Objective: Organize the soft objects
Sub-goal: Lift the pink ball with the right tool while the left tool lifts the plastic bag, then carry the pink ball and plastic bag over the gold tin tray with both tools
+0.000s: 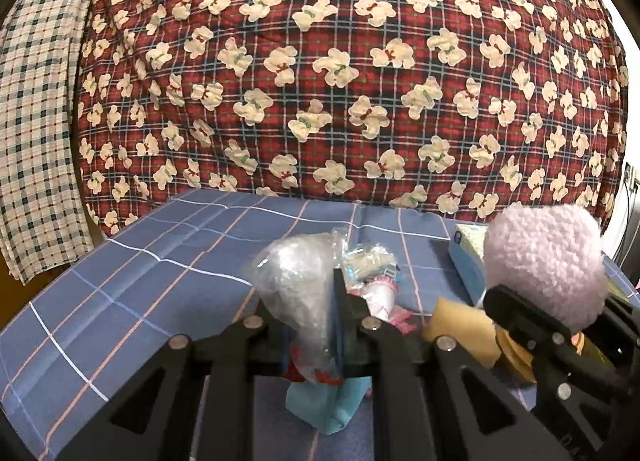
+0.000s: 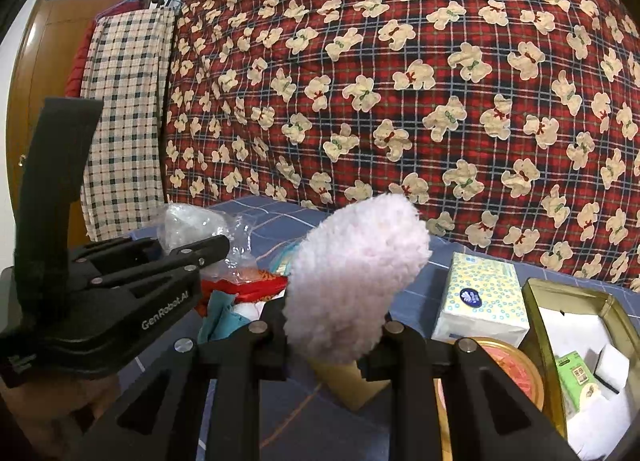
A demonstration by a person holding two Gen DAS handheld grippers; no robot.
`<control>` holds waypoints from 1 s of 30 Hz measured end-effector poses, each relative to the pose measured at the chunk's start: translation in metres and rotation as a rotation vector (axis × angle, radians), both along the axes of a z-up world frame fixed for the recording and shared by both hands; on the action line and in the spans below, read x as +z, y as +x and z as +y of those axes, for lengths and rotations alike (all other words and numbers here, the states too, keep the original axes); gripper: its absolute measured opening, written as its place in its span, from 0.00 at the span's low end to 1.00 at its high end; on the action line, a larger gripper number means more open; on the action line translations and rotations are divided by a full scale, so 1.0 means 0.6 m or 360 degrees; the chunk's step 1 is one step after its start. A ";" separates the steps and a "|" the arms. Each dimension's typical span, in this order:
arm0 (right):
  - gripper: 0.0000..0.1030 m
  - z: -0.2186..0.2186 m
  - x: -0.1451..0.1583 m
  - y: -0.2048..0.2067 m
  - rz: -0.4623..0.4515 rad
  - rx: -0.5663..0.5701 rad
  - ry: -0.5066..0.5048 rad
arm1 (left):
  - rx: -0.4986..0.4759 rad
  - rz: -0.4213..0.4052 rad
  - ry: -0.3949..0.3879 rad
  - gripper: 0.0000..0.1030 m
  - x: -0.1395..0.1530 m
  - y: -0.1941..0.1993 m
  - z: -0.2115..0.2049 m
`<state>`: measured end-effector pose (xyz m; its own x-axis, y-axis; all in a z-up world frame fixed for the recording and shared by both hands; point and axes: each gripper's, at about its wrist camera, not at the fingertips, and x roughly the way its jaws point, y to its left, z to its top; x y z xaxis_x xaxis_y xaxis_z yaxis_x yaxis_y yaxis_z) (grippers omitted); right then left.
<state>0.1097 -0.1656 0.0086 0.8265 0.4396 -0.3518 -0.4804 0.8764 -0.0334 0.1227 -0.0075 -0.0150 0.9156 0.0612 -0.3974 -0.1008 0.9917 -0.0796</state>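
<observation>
The pink fluffy pad (image 2: 356, 281) is pinched upright in the right tool (image 2: 334, 335), above the table (image 1: 132, 261). The gold tin (image 2: 540, 325) lies just to its right. A clear bag (image 1: 296, 285) is pinched by the left tool (image 1: 310, 325).

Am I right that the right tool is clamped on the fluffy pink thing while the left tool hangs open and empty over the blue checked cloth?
Not quite. The left tool is not open and empty: it is shut on a clear plastic bag, as the left wrist view shows. The rest holds: the right tool is clamped on the fluffy pink thing, above the blue checked cloth.
</observation>
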 end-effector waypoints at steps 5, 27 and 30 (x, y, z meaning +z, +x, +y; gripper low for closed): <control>0.24 -0.023 0.041 0.001 -0.0021 -0.0032 0.0055 | -0.0079 0.0010 -0.0049 0.13 0.037 0.009 -0.008; 0.24 -0.348 0.058 0.090 0.0365 -0.0548 0.0037 | -0.0793 0.0281 -0.0026 0.13 0.091 0.091 -0.331; 0.24 -0.380 0.038 0.110 0.0459 -0.0587 0.0021 | -0.0869 0.0365 -0.0039 0.13 0.079 0.110 -0.375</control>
<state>0.1760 -0.3934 0.0312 0.7976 0.1410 -0.5865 -0.1249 0.9898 0.0682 0.1887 -0.2326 0.0325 0.7026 -0.4065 -0.5841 0.4063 0.9030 -0.1396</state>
